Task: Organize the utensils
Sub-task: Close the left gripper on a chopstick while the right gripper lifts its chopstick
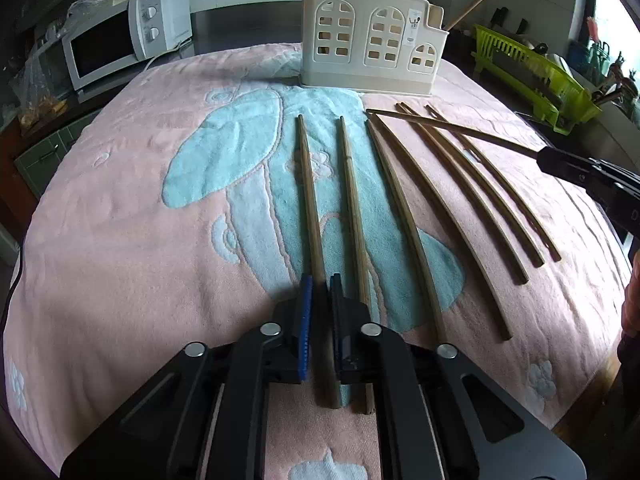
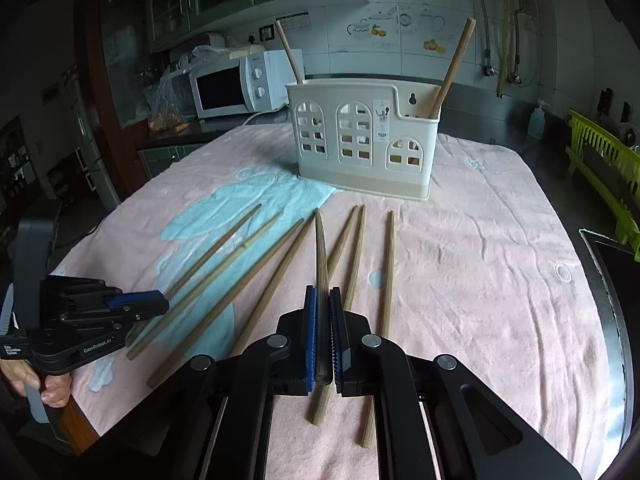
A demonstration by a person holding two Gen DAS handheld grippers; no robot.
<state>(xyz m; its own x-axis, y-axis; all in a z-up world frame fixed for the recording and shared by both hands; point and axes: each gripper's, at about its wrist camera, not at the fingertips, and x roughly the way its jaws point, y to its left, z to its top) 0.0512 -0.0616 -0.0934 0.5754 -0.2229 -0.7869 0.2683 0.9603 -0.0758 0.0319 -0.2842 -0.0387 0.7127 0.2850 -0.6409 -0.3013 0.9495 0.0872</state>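
The left gripper [image 1: 320,304] was found with its jaws clamped on the near end of a long brown wooden chopstick [image 1: 310,200], the leftmost of the row on the pink and blue towel [image 1: 120,220] covering the desk. That chopstick's long axis ran straight away from the jaws toward the cream plastic utensil holder with arched window cut-outs [image 1: 368,44], which stood at the far edge of the towel, slightly to the right of that line.

The right gripper [image 2: 323,312] was found with its jaws closed on a second wooden chopstick [image 2: 321,248], whose far tip stood clear of the towel and crossed above its neighbours. Its axis also pointed toward the holder, which lay ahead and a little to the right in the right wrist view.

Two wooden sticks [image 2: 450,72] were already standing in the holder. Five further chopsticks [image 1: 432,200] were left lying on the towel.

It was judged that the right-hand chopstick, already raised, was the better placed for delivery, and that it would have to be tipped upright before entry.
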